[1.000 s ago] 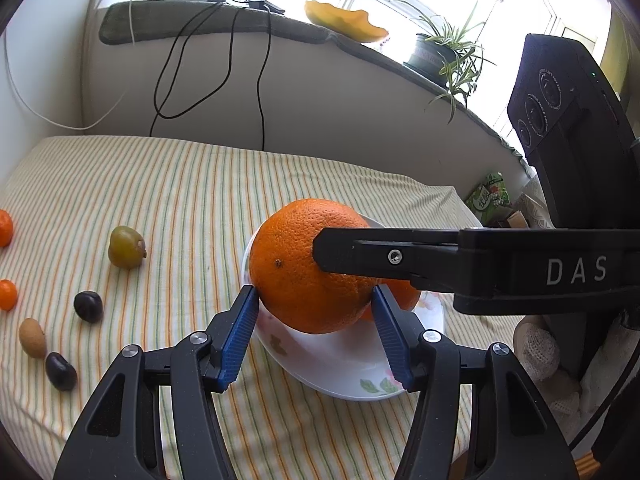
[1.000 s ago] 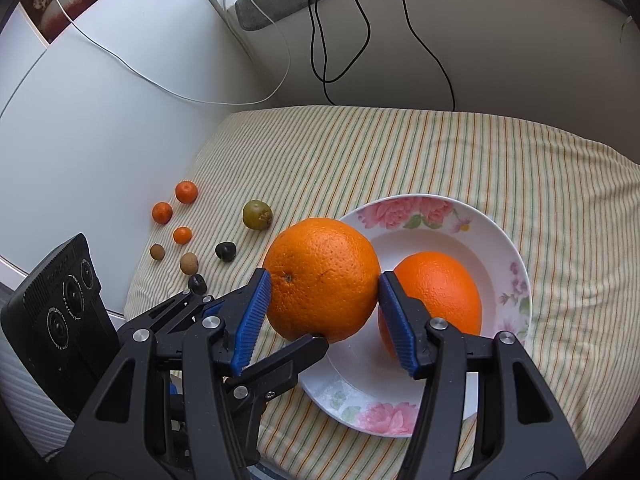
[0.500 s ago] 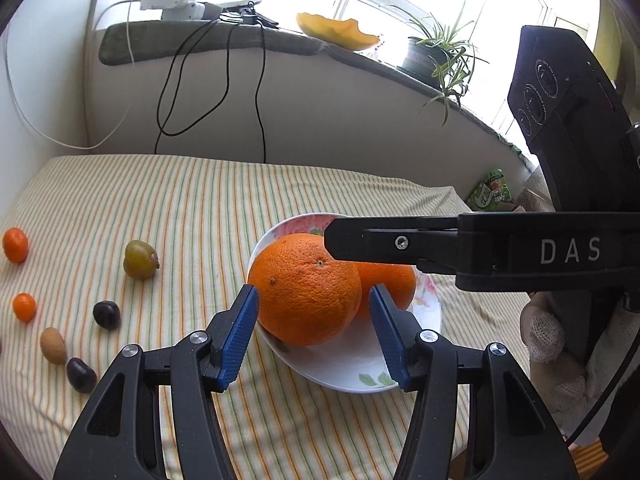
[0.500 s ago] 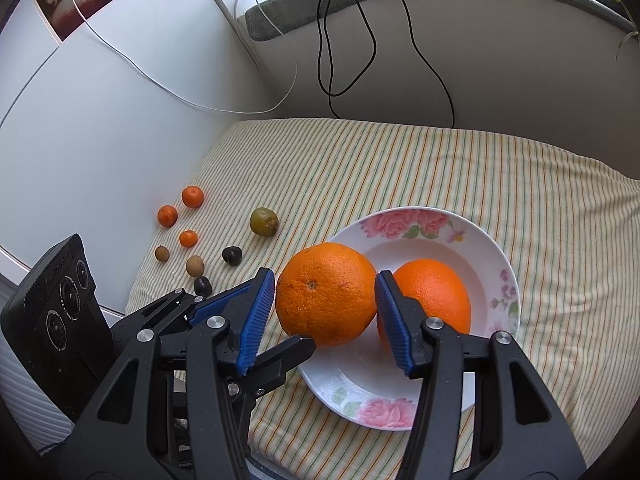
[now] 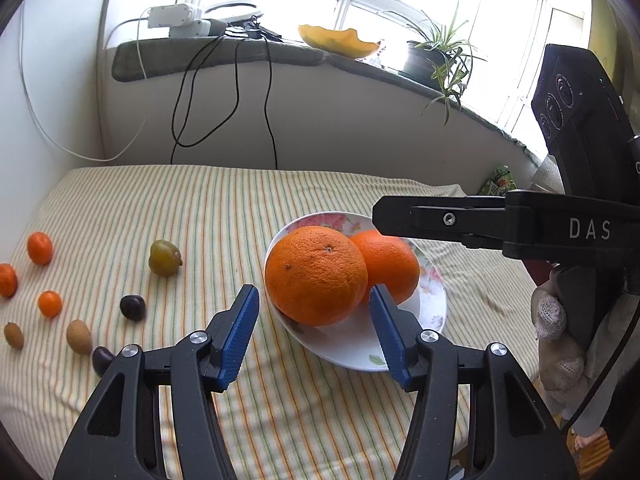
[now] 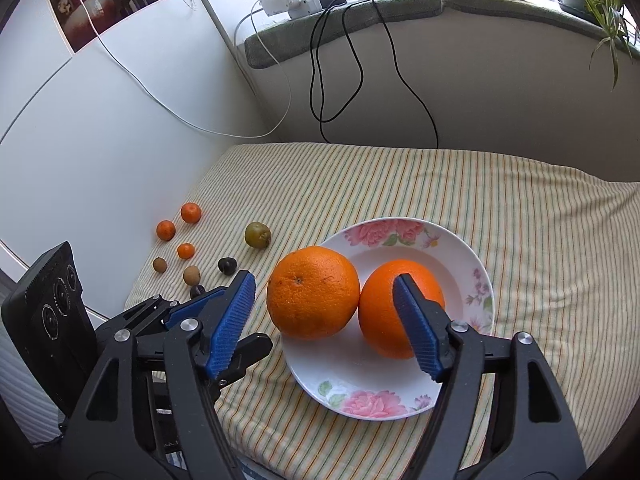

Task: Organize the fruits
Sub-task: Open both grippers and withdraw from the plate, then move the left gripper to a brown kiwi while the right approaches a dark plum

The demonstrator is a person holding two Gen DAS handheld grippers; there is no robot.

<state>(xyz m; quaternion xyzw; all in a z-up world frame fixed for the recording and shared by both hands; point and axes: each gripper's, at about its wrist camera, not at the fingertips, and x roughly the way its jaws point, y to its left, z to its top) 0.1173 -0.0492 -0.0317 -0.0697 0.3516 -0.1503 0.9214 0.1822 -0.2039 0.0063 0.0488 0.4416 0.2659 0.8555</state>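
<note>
Two large oranges rest side by side on a white flowered plate on the striped cloth. The nearer orange also shows in the right wrist view; the second orange lies to its right. My left gripper is open and empty, just short of the plate. My right gripper is open and empty, above the plate's near side. Small fruits lie to the left: a green one, dark plums, small tangerines and brown ones.
A white wall borders the cloth on the left. A windowsill at the back holds a power strip, cables, a melon rind and a potted plant. The cloth's near edge is close below the grippers.
The nearer orange was let go and now rests on the plate beside the other. Both grippers opened wider and drew back and up from the plate.
</note>
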